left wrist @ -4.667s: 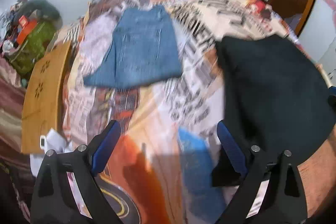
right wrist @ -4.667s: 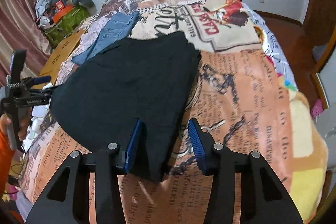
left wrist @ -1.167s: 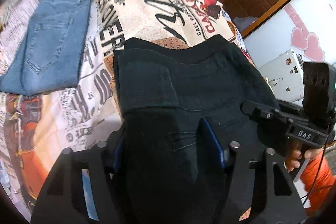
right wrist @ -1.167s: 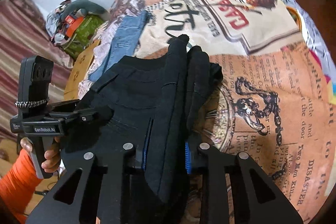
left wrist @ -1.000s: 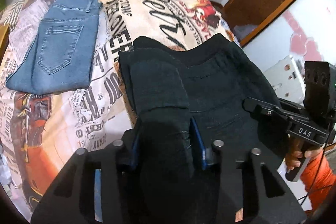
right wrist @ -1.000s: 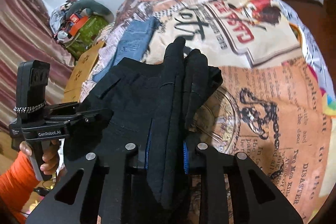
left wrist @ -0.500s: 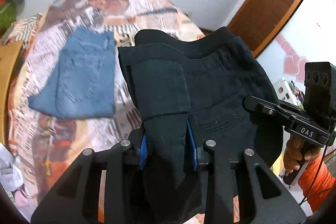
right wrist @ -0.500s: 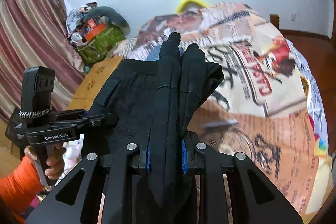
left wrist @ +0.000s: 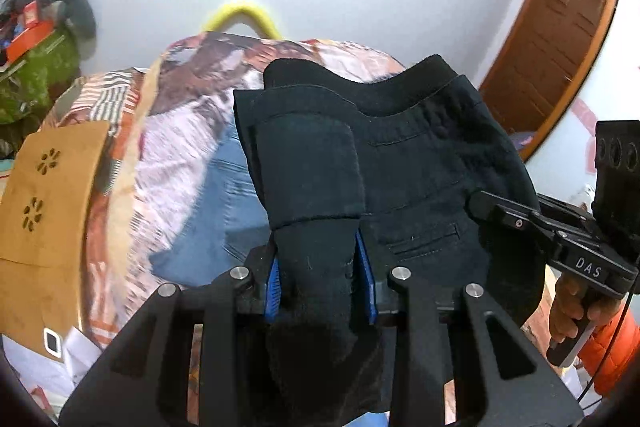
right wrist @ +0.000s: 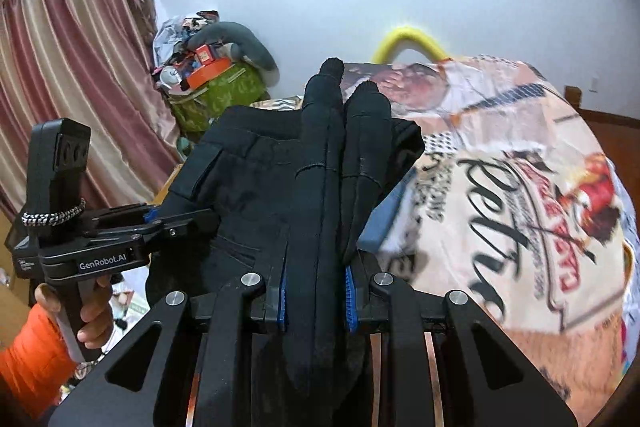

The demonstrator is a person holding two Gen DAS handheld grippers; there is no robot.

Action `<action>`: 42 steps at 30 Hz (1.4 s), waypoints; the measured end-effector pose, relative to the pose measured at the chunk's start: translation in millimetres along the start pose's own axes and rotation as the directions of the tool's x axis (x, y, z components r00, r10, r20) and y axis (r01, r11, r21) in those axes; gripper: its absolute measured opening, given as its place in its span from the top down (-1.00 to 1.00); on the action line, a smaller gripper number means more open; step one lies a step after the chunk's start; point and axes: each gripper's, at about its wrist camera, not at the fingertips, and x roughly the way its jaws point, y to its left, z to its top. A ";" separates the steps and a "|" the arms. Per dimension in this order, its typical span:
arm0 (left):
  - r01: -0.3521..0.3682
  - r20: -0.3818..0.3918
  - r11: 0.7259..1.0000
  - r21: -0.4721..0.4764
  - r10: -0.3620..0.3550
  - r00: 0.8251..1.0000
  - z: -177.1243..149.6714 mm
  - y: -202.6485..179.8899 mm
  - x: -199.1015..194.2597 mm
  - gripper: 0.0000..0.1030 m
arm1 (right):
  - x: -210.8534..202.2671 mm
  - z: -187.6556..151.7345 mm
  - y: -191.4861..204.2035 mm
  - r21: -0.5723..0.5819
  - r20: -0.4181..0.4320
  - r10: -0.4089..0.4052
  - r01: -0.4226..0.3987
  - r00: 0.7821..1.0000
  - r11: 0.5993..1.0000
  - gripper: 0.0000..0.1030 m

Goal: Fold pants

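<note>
Pants: the soft black pants with a back pocket (left wrist: 404, 163) are up in the air above the bed, held between the two tongs. I think they are lifted so they can be moved or folded without dragging.
Left tongs: the black left gripper with blue pads (left wrist: 320, 281) is pinching a thick bunch of the black cloth. It has just squeezed tighter on it.
Right tongs: the black right gripper with blue pads (right wrist: 316, 301) is pinching the other side, where the cloth is bunched in folds.
Why two grips: one on each side keeps the pants spread flat and not sagging.
Bed: the bed cover with newspaper and cartoon prints (right wrist: 520, 187) lies below.
Jeans: the folded blue denim jeans (left wrist: 224, 211) rest on the bed under the black pants, likely already done.
</note>
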 end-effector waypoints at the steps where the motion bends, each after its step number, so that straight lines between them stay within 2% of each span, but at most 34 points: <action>1: -0.010 0.003 1.000 -0.004 0.010 1.000 4.9 8.8 4.2 0.39 | 6.4 3.2 2.3 -0.003 0.000 0.003 -0.003 1.000 1.000 0.63; 7: -0.051 -0.006 0.998 -0.035 0.050 0.999 20.4 52.1 39.2 0.39 | 57.0 21.9 3.0 -0.007 -0.011 0.020 -0.020 1.000 1.000 0.63; 14: -0.113 -0.033 0.993 -0.026 0.112 0.993 26.6 84.0 90.1 0.39 | 112.7 30.2 -1.2 -0.024 -0.039 0.014 -0.015 0.999 1.000 0.63; 20: -0.178 -0.091 0.983 -0.040 0.174 0.981 14.7 105.5 145.8 0.38 | 154.0 15.1 -6.8 -0.019 -0.070 -0.043 0.041 0.997 0.999 0.63; 23: -0.164 -0.141 0.985 -0.047 0.156 0.978 6.5 114.8 169.7 0.38 | 174.7 5.4 -15.0 0.000 -0.119 -0.061 0.061 0.991 0.998 0.63; 26: -0.172 -0.145 0.984 -0.033 0.166 0.975 -2.1 117.8 181.2 0.30 | 185.3 -7.7 -24.1 -0.016 -0.175 -0.094 0.092 0.980 0.996 0.60; 28: -0.201 -0.147 0.979 -0.022 0.195 0.970 -4.1 117.0 184.3 0.25 | 185.3 -11.6 -30.0 -0.007 -0.199 -0.110 0.111 0.974 0.994 0.58; 33: -0.205 -0.144 0.978 -0.041 0.197 0.970 -6.3 119.5 175.6 0.20 | 177.4 -12.4 -42.0 0.025 -0.252 -0.135 0.146 0.958 0.989 0.40; 38: -0.277 -0.109 0.960 0.024 0.278 0.954 -8.1 108.2 145.1 0.20 | 155.1 -19.9 -34.8 -0.014 -0.264 -0.178 0.180 0.948 0.984 0.37; 42: -0.281 -0.063 0.959 0.044 0.283 0.957 -7.9 92.5 106.0 0.19 | 127.6 -17.7 -22.5 -0.034 -0.229 -0.185 0.183 0.956 0.983 0.36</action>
